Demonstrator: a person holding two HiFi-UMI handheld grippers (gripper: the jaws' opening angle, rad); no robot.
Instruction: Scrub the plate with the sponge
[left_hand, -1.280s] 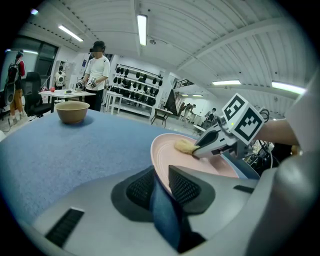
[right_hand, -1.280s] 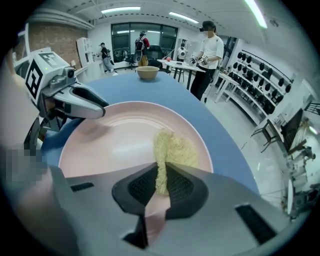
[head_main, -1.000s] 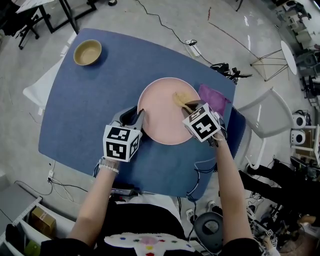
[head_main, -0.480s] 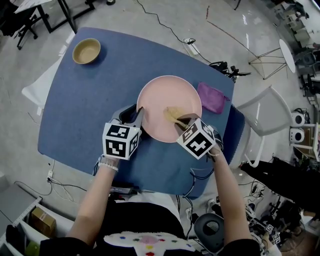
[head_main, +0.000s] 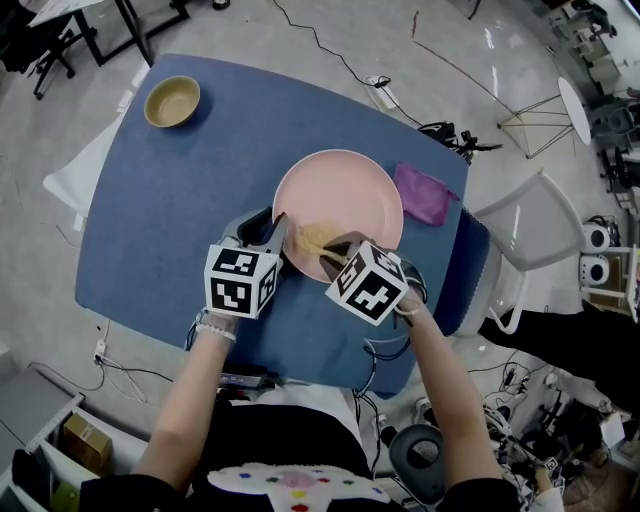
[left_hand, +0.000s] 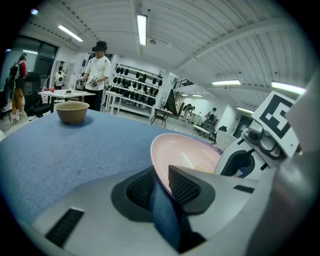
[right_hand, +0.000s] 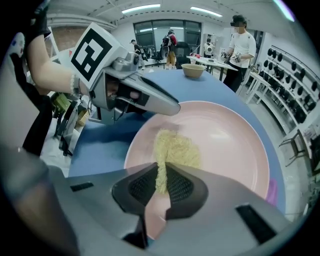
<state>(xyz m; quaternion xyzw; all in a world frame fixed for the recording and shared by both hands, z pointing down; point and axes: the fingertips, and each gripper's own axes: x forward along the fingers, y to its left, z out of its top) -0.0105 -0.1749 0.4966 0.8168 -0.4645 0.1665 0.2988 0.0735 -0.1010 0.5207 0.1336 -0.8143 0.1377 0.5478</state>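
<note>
A large pink plate (head_main: 350, 195) lies on the blue table mat (head_main: 180, 200). My left gripper (head_main: 277, 235) is shut on the plate's near-left rim (left_hand: 159, 165), which sits between its pads. My right gripper (head_main: 335, 252) is shut on a thin yellow sponge (head_main: 312, 238), pressed flat on the plate's near-left part. In the right gripper view the sponge (right_hand: 172, 150) spreads out on the plate (right_hand: 225, 140) just ahead of the jaws, and the left gripper (right_hand: 150, 97) shows at the plate's far rim.
A tan bowl (head_main: 172, 101) stands at the mat's far left corner, also in the left gripper view (left_hand: 72, 111). A purple cloth (head_main: 424, 194) lies right of the plate. People stand at tables in the background (left_hand: 98, 70).
My right gripper has dragged the sponge across the plate from its far right part to its near left part. The left gripper and plate have stayed put.
</note>
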